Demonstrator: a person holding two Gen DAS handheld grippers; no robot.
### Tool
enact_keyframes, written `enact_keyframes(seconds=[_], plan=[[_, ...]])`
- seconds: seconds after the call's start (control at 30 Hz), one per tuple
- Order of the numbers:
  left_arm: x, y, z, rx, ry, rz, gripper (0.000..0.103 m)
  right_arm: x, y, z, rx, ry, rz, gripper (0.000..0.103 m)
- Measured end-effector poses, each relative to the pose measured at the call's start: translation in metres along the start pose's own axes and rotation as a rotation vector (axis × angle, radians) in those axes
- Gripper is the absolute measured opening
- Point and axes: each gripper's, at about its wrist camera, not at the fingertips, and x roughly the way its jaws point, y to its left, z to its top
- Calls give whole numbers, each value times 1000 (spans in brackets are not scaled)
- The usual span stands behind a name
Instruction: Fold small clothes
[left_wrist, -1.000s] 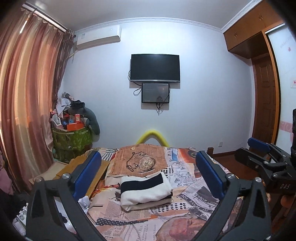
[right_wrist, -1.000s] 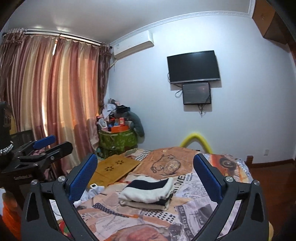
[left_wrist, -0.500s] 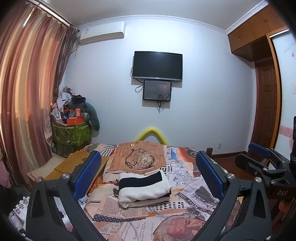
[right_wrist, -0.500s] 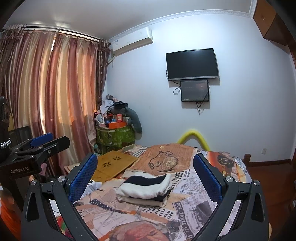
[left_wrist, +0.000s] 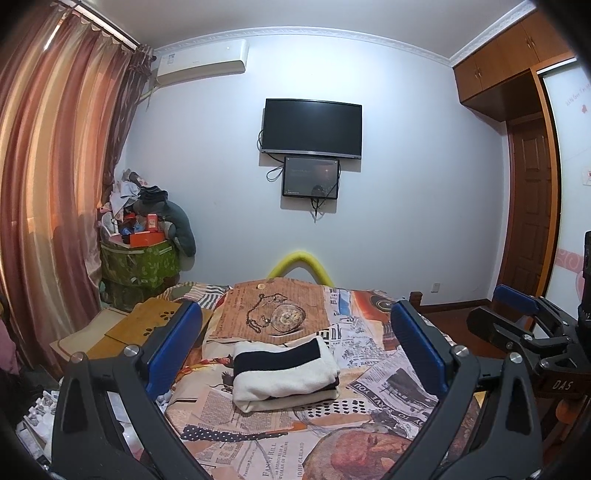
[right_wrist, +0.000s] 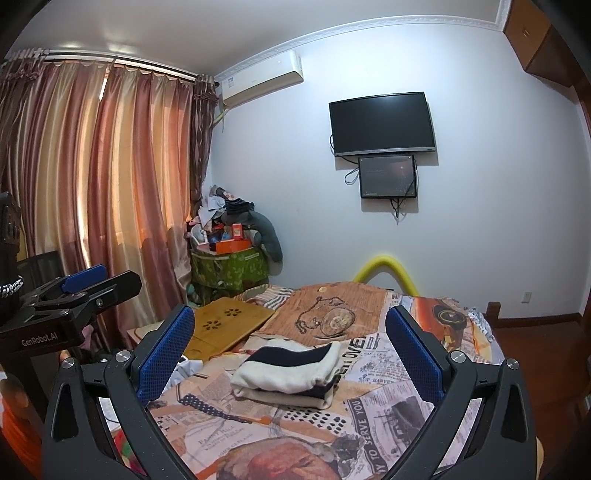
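Note:
A folded cream garment with a dark navy band (left_wrist: 284, 373) lies in a neat stack on the newspaper-print bedspread (left_wrist: 258, 450). It also shows in the right wrist view (right_wrist: 288, 371). My left gripper (left_wrist: 295, 350) is open and empty, held above the near part of the bed, well short of the stack. My right gripper (right_wrist: 291, 350) is open and empty too, at a like distance. The right gripper shows at the right edge of the left wrist view (left_wrist: 517, 317). The left gripper shows at the left edge of the right wrist view (right_wrist: 88, 288).
A wooden lap desk (right_wrist: 229, 325) lies at the bed's left side. A green bin piled with clutter (left_wrist: 140, 258) stands by the curtains (left_wrist: 48, 184). A yellow foam tube (left_wrist: 301, 260) arches behind the bed. A TV (left_wrist: 312, 125) hangs on the far wall. A wooden door (left_wrist: 528, 221) is right.
Both grippers have lifted and tilted slightly, so the room sits lower in both views. The folded garment has not moved. Both jaws stay open.

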Motion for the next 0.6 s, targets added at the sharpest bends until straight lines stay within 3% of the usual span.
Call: enact_keyframes(seconds=[0.6], plan=[[3, 0, 0, -10, 11, -29, 103, -3, 0, 3, 2, -7, -3, 103]])
